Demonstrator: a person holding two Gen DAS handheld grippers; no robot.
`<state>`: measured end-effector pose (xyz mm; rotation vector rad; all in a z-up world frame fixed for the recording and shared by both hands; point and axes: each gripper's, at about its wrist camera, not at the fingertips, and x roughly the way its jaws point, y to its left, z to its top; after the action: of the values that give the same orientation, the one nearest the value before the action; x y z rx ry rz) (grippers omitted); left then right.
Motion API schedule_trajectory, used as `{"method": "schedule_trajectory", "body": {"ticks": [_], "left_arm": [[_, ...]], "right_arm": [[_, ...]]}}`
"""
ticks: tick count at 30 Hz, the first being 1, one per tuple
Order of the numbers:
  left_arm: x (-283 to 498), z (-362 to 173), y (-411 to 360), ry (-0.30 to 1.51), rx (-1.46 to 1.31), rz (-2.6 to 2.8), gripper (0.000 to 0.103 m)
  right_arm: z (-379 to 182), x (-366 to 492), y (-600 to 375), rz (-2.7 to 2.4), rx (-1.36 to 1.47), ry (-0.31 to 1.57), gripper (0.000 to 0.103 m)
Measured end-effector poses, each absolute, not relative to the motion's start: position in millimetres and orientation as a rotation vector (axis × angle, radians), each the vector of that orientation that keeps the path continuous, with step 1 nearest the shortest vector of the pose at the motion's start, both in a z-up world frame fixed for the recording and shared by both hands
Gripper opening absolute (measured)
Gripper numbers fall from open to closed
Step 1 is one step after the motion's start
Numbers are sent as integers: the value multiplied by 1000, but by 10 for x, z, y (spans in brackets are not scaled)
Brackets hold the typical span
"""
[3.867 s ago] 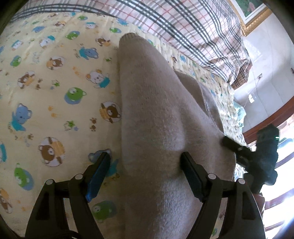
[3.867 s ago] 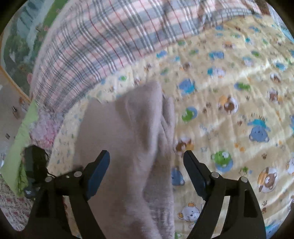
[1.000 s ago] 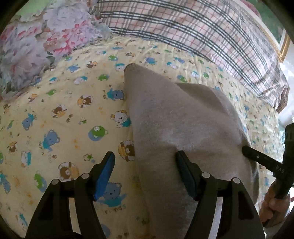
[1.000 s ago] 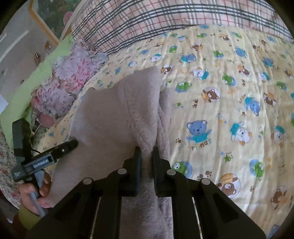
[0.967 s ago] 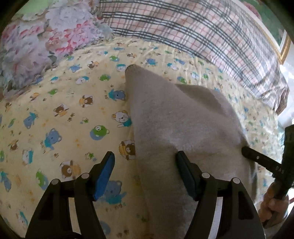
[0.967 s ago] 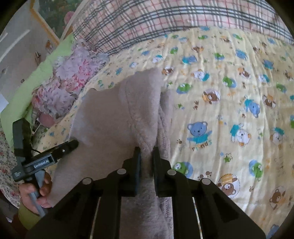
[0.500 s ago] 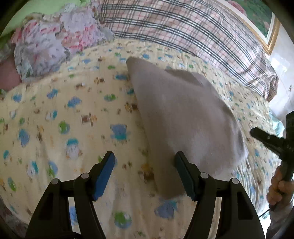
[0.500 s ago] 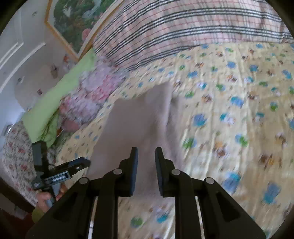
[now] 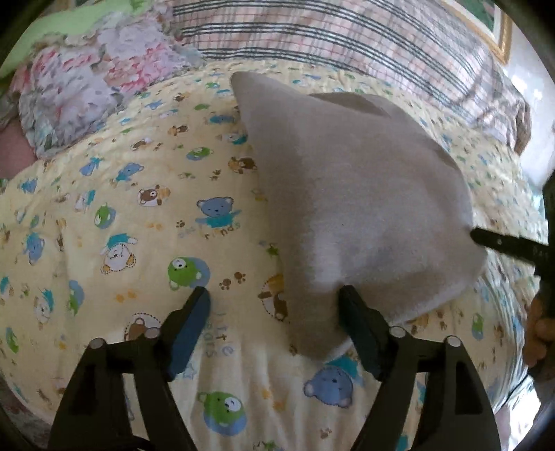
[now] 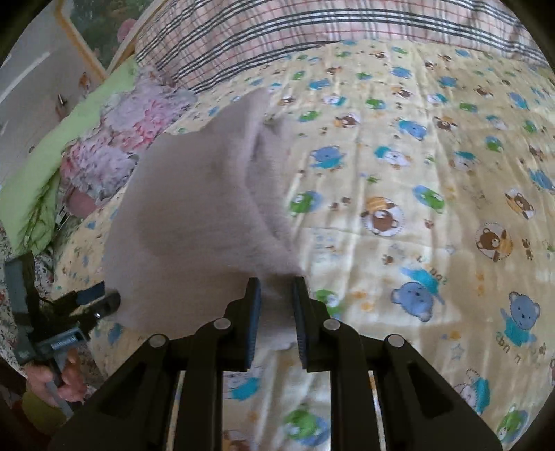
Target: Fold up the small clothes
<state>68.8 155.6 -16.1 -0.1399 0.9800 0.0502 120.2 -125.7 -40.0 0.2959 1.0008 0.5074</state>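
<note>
Beige knit garment [image 9: 350, 194] lies folded on bear-print quilt [image 9: 114, 208]. Left gripper [image 9: 274, 301] is opening, empty. Right gripper [image 10: 276, 281]: narrow gap around the garment's edge, grip unclear.

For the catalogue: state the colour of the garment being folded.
The garment is plain beige-grey, no pattern; it shows best in the left wrist view.

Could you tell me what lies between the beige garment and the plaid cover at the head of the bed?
Only bare bear-print quilt lies between the garment and the plaid cover; the right wrist view shows it.
</note>
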Motion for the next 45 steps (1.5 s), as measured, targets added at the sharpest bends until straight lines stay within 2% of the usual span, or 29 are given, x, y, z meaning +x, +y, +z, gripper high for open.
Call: {"method": "schedule_trajectory", "body": {"ticks": [16, 18, 20, 25, 28, 30, 36, 41, 45], "left_arm": [[524, 260, 1776, 918, -259, 83, 78], [487, 299, 1744, 909, -258, 76, 78], [445, 332, 1678, 907, -245, 78, 78], [307, 375, 1498, 895, -201, 77, 80], [198, 375, 1397, 890, -186, 82, 82], [129, 363, 1332, 887, -163, 94, 82], [-13, 328, 1240, 873, -93, 160, 83], [-95, 315, 1193, 856, -31, 204, 84], [-138, 296, 1186, 853, -11, 205, 85]], "right_arm": [[21, 972, -1227, 540, 321, 885, 24], [58, 929, -1193, 557, 321, 874, 38], [80, 883, -1154, 576, 313, 862, 44], [108, 737, -1097, 600, 295, 852, 45], [112, 619, -1101, 607, 275, 840, 49], [105, 530, -1106, 603, 253, 830, 59], [74, 286, -1175, 595, 196, 799, 79], [39, 127, -1179, 588, 151, 780, 88], [13, 60, -1139, 585, 132, 777, 90]]}}
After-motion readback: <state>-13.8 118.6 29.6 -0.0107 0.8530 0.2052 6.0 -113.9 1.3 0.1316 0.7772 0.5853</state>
